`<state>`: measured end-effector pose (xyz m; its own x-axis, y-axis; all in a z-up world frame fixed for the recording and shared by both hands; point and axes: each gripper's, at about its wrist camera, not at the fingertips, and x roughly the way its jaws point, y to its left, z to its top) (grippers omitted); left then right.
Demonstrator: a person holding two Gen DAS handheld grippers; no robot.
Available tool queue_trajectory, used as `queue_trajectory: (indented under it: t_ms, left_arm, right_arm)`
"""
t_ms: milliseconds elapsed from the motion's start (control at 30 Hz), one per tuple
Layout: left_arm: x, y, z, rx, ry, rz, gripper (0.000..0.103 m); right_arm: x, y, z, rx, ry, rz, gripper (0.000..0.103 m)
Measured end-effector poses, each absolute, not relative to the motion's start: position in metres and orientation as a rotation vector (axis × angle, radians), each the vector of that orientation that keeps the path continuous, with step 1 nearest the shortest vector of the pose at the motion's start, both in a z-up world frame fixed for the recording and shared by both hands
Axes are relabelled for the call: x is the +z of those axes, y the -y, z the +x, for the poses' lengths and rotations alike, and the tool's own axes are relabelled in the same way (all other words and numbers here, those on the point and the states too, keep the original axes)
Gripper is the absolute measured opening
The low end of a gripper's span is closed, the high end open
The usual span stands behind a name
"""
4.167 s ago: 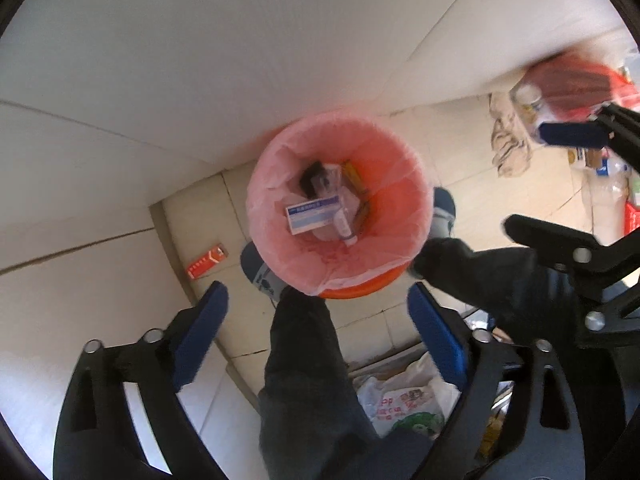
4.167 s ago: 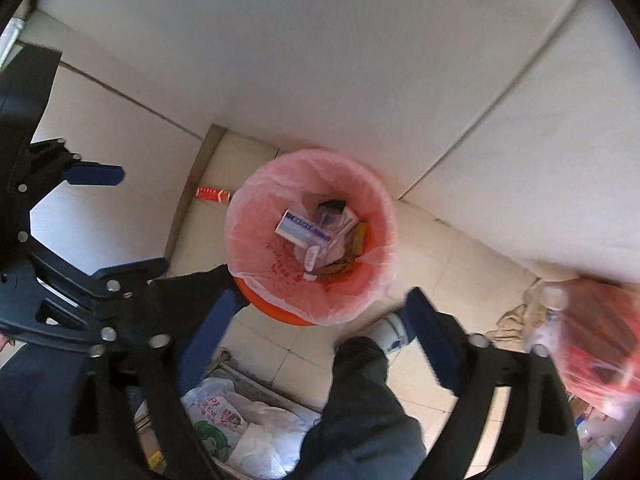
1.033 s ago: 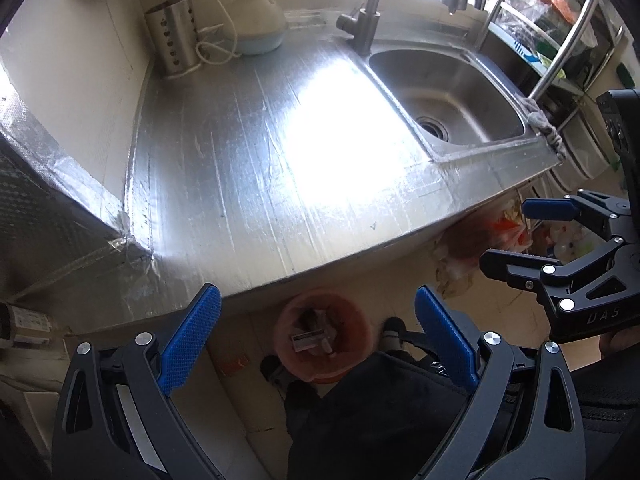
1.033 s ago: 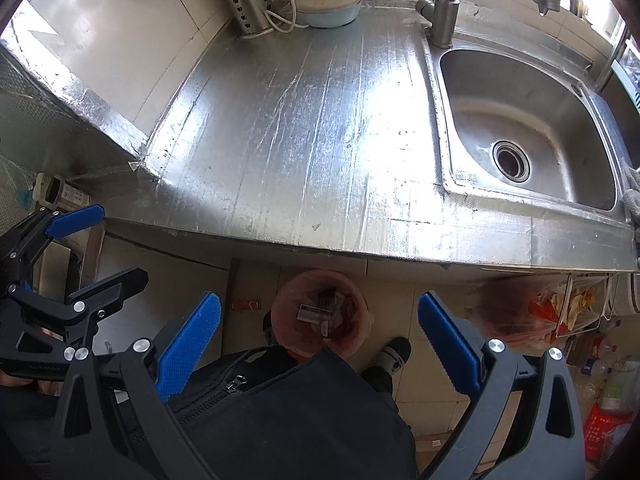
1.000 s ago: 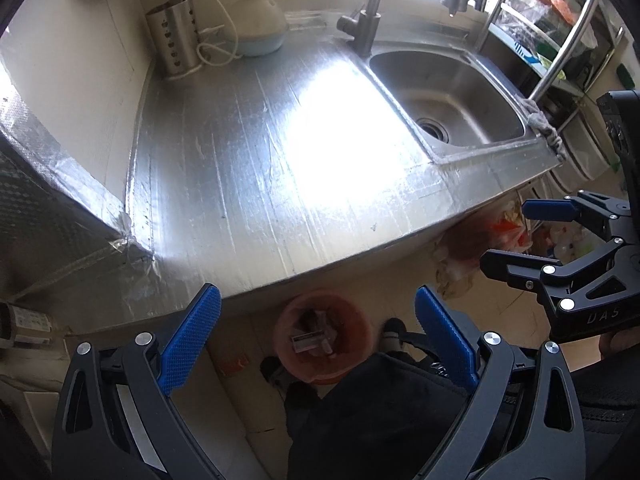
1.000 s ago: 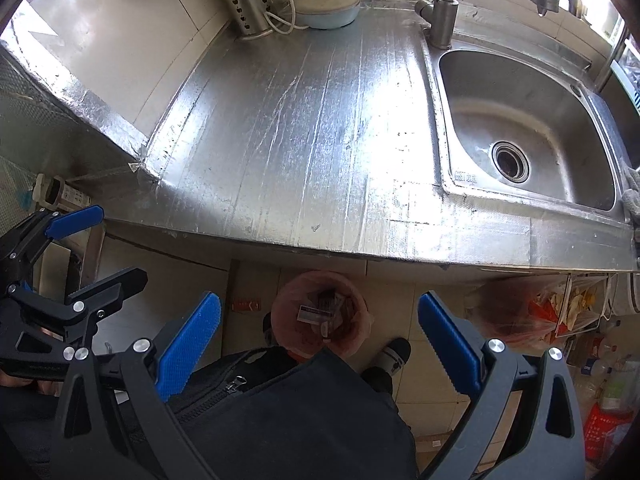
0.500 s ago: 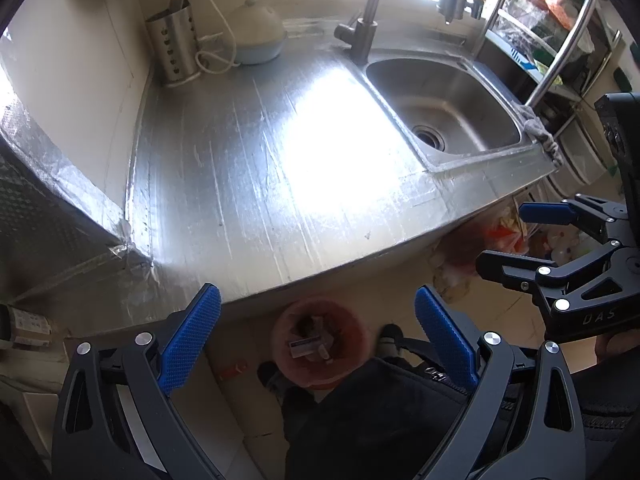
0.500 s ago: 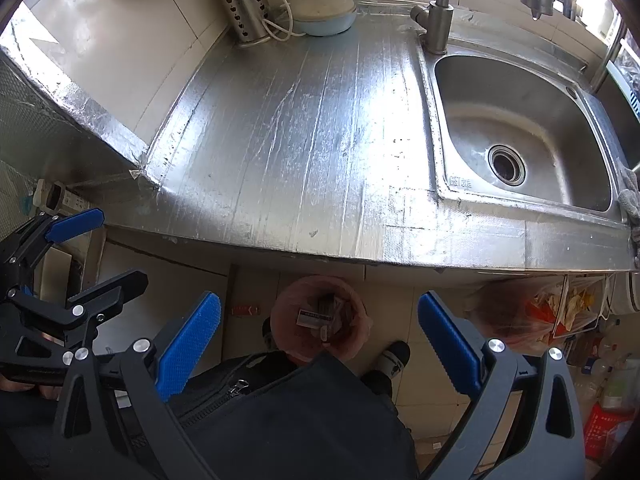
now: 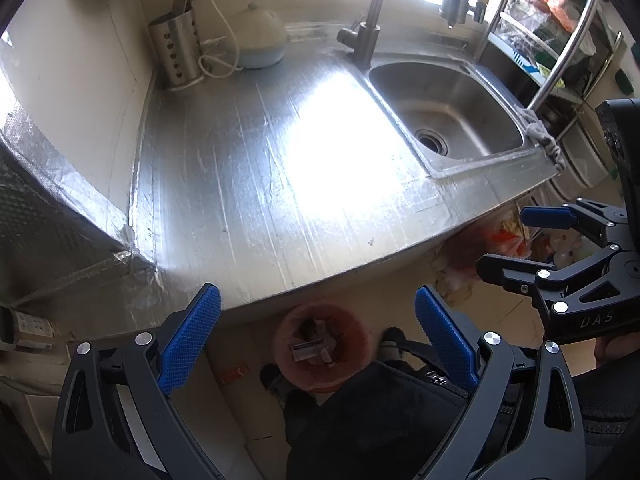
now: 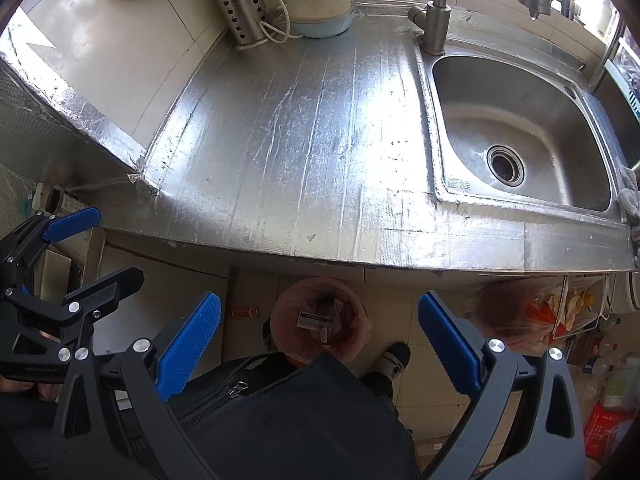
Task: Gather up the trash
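At the far left of the back wall a perforated steel utensil holder (image 10: 239, 14) stands upright on the counter (image 10: 304, 140), with a white cord (image 10: 276, 20) looping down beside it. Just right of it sits a pale blue pot with a cream domed lid (image 10: 320, 4). The foil-covered counter carries nothing else in its middle and catches a strong glare in the left wrist view. Further right the tap (image 10: 436, 12) rises at the back corner of the steel sink (image 10: 516, 128), whose basin shows only its drain. A grey cloth (image 9: 544, 140) hangs over the sink's far right corner, in front of a wire rack (image 9: 552, 40) stacked with bags.

Below the counter edge, on the tiled floor (image 10: 404, 300), a small red packet (image 10: 245, 312) lies left of the trash bin (image 10: 320, 320). The bin, lined with a pink bag, stands between the person's shoes and holds a white-and-blue box and other scraps. Right of it, a red plastic bag (image 10: 520, 316) of waste hangs or leans under the sink.

The left gripper (image 9: 316, 340) hovers above the bin, its blue-padded fingers (image 9: 188, 340) spread wide with nothing between them. The right gripper (image 10: 320, 344) is likewise spread wide and empty, held beside the left one over the person's dark clothing (image 10: 300, 420).
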<state>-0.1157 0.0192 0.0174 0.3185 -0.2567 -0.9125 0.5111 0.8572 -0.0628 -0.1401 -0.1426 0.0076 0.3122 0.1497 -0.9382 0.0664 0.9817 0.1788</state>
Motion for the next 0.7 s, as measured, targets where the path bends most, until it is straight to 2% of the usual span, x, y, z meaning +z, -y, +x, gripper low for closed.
queue_trajectory:
  t_ms: [700]
  left_arm:
    - [0.0199,-0.0180,-0.1098,-0.499,-1.128,0.255,0.095]
  right_arm:
    - [0.0085,0.1462,-0.1384,0.054,-1.252,0.201,0.098]
